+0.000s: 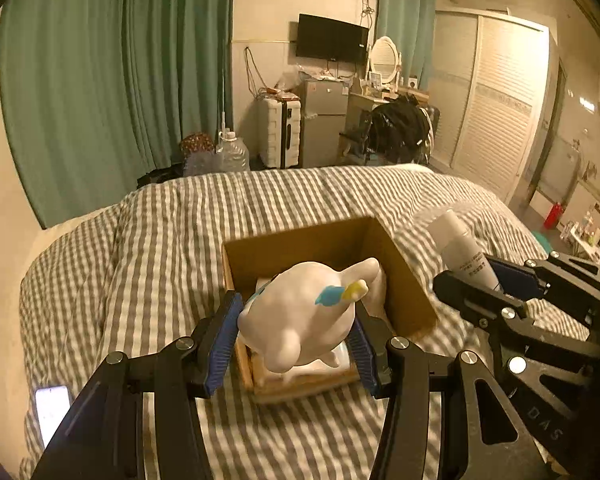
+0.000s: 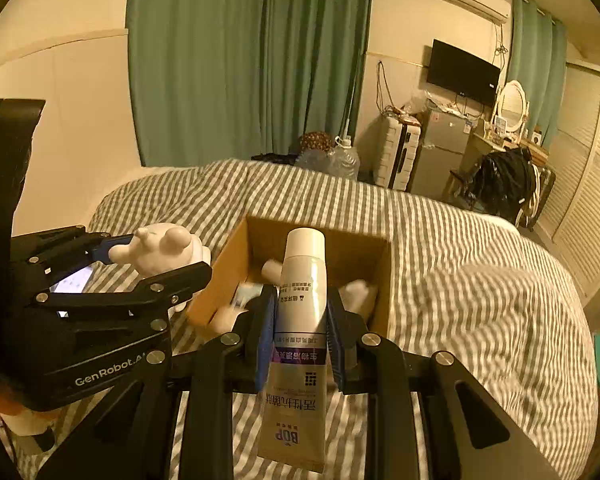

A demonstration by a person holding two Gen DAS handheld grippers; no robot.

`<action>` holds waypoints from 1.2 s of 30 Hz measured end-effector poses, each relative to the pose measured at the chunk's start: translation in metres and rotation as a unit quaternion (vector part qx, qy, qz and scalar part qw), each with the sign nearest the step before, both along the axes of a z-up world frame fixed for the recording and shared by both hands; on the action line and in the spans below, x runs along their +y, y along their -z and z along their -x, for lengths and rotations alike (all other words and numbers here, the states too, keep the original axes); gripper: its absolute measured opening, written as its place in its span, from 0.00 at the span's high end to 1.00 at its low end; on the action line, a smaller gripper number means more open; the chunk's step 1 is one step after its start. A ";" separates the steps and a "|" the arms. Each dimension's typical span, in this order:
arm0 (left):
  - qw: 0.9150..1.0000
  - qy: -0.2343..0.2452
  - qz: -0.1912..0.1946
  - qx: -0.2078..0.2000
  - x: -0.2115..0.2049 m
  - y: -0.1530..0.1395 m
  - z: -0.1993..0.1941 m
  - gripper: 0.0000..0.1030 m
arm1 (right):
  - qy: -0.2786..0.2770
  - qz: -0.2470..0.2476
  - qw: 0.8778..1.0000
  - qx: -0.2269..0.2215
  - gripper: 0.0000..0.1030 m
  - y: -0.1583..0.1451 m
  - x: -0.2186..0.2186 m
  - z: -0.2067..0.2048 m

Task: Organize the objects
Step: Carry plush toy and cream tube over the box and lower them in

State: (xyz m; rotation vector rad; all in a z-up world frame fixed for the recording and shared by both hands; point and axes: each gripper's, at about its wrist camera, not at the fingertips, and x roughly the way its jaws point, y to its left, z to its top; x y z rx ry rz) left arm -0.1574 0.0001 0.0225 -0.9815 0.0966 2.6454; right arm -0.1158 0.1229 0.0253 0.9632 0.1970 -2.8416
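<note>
A brown cardboard box [image 1: 404,264] sits open on the striped bed; it also shows in the right wrist view [image 2: 228,280]. My left gripper [image 1: 296,328] is shut on a white rabbit figurine [image 1: 304,312] with a blue and yellow mark, held over the box's near edge. In the right wrist view the figurine [image 2: 160,250] shows at the left, beside the box. My right gripper [image 2: 302,320] is shut on a white toothpaste tube [image 2: 300,320], cap pointing at the box; the tube also shows in the left wrist view [image 1: 464,252]. Several white items [image 2: 356,292] lie inside the box.
A grey-and-white striped duvet [image 1: 172,248] covers the bed. A lit phone [image 1: 50,408] lies on it at the near left. Beyond the bed stand green curtains [image 1: 112,80], a white suitcase [image 1: 278,132], a small fridge [image 1: 324,120] and a louvred wardrobe [image 1: 496,100].
</note>
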 end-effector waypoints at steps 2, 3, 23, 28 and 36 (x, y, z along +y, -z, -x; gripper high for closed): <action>1.000 0.000 -0.002 0.003 0.002 -0.002 0.013 0.49 | -0.006 0.006 1.000 -0.001 0.78 -0.004 0.003 0.017; 1.000 -0.003 0.002 0.009 0.005 -0.003 0.022 0.49 | -0.012 0.018 1.000 -0.005 0.78 -0.005 0.006 0.029; 0.997 0.006 0.022 -0.076 0.026 0.090 0.119 0.49 | -0.007 0.043 0.994 -0.103 0.78 0.080 0.042 0.163; 0.995 0.008 0.039 -0.095 0.026 0.107 0.119 0.49 | -0.002 0.048 0.990 -0.133 0.77 0.103 0.045 0.174; 0.994 0.013 0.035 -0.101 0.030 0.119 0.115 0.41 | 0.004 0.076 0.987 -0.143 0.71 0.110 0.053 0.172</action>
